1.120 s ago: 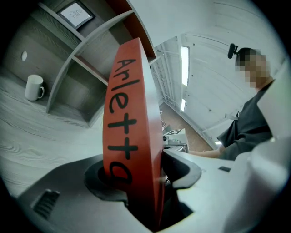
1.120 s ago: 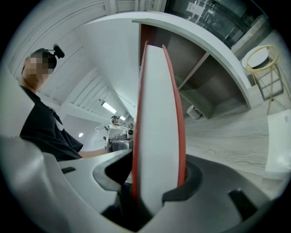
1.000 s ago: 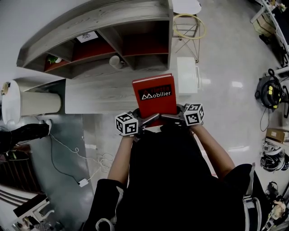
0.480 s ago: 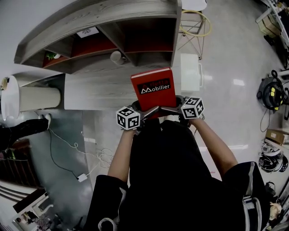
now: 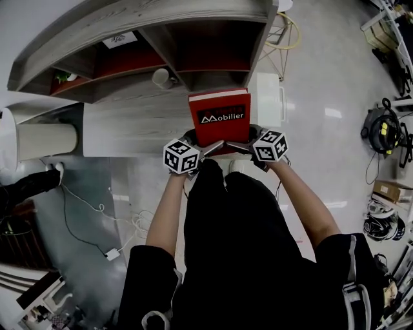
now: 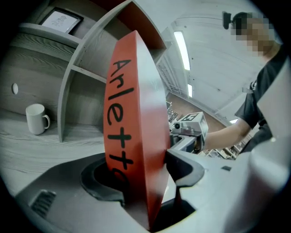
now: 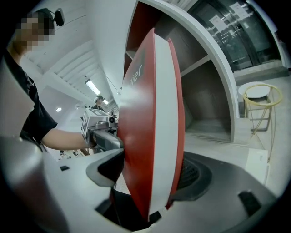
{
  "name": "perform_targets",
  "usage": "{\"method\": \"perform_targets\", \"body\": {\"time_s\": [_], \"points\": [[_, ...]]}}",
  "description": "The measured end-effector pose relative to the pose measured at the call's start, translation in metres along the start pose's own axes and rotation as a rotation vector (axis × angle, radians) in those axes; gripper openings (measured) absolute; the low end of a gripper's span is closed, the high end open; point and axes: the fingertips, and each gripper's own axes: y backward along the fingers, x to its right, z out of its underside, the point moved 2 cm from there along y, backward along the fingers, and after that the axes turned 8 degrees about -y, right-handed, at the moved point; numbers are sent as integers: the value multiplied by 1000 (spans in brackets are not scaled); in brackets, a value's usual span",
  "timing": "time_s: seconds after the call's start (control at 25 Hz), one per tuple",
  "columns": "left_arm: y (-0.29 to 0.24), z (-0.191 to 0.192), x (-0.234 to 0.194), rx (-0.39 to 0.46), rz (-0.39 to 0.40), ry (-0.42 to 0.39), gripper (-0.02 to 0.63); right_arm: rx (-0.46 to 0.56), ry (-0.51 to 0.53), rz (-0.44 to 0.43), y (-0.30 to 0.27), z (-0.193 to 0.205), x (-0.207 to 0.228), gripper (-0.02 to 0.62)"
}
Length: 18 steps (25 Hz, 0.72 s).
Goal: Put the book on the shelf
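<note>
**A:** so where's the book point(image 5: 219, 117) at?

**B:** it's the red one, held up in front of the shelf point(image 5: 129, 19). It's over the grey ledge point(image 5: 135, 122), right before the open right-hand bay, but not inside any bay. From the head view the cover reads "Mobilier".

**A:** who's got it?

**B:** both claws, one at each lower corner. The left claw point(image 6: 143, 175) is clamped on the spine side. One pad cups the spine with the black lettering and the other presses the cover. It's a wide grip, fat book.

**A:** and the right?

**B:** the right claw point(image 7: 150, 175) has the white page-edge side between its jaws, and those jaws are opening. The pads look to be touching both covers, so I'd call it pinching the book.

**A:** anything else around?

**B:** a white mug point(image 5: 161, 78) on the ledge, left of the book and apart from it. Can't tell if the book's bottom edge touches the ledge.
</note>
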Motion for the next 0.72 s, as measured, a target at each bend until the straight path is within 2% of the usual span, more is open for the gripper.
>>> {"method": "perform_targets", "body": {"time_s": [0.36, 0.52, 0.72], "points": [[-16, -6, -49, -77, -10, -88, 290, -39, 45, 101, -27, -21, 39, 334], [-27, -5, -69, -99, -15, -102, 290, -57, 41, 138, -38, -26, 59, 342], [-39, 1, -88, -164, -34, -214, 290, -103, 96, 197, -51, -28, 80, 350]]}}
